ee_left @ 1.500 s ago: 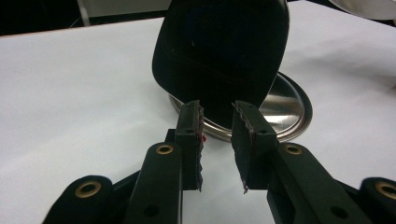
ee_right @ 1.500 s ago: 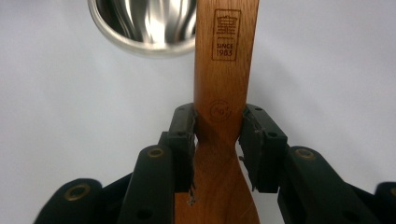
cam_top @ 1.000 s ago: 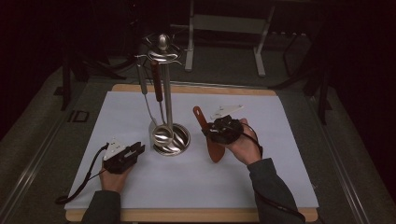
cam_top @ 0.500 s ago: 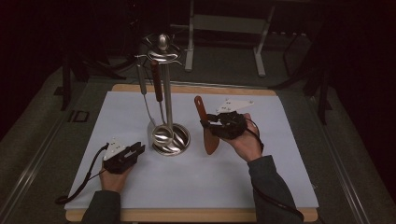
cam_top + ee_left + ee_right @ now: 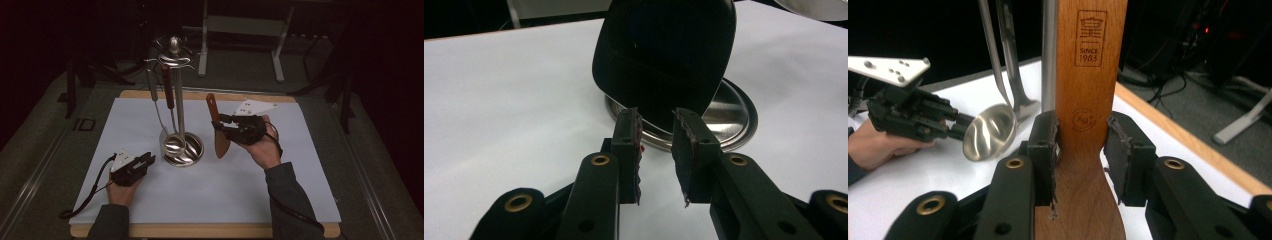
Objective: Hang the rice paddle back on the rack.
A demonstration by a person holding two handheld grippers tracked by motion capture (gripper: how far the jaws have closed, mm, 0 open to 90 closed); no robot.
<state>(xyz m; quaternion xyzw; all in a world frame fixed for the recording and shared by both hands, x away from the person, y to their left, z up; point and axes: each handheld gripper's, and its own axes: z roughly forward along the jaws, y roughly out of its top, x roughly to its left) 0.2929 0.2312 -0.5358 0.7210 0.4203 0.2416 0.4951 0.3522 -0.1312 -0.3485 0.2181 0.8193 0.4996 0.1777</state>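
Observation:
My right gripper (image 5: 220, 125) is shut on a wooden spatula (image 5: 218, 134), held nearly upright above the white mat, blade down. In the right gripper view the spatula (image 5: 1091, 75) stands between the pads (image 5: 1044, 135), its stamped handle rising out of the top. A steel utensil stand (image 5: 178, 100) with a round base (image 5: 195, 155) is just left of it, and a ladle (image 5: 988, 132) and a brown-handled utensil (image 5: 169, 92) hang from it. My left gripper (image 5: 149, 159) rests on the mat, open, its tips (image 5: 656, 120) near a black utensil head (image 5: 664, 55) in front of the base (image 5: 734, 115).
A white mat (image 5: 300, 165) covers a wooden board (image 5: 200, 231) on a dark table. Dark metal frames and table legs (image 5: 277, 55) stand beyond the far edge. A cable (image 5: 87, 197) trails from the left gripper toward the near left corner.
The right gripper has lifted the wooden spatula off the mat and tipped it more upright, close to the stand. The left gripper has stayed where it was.

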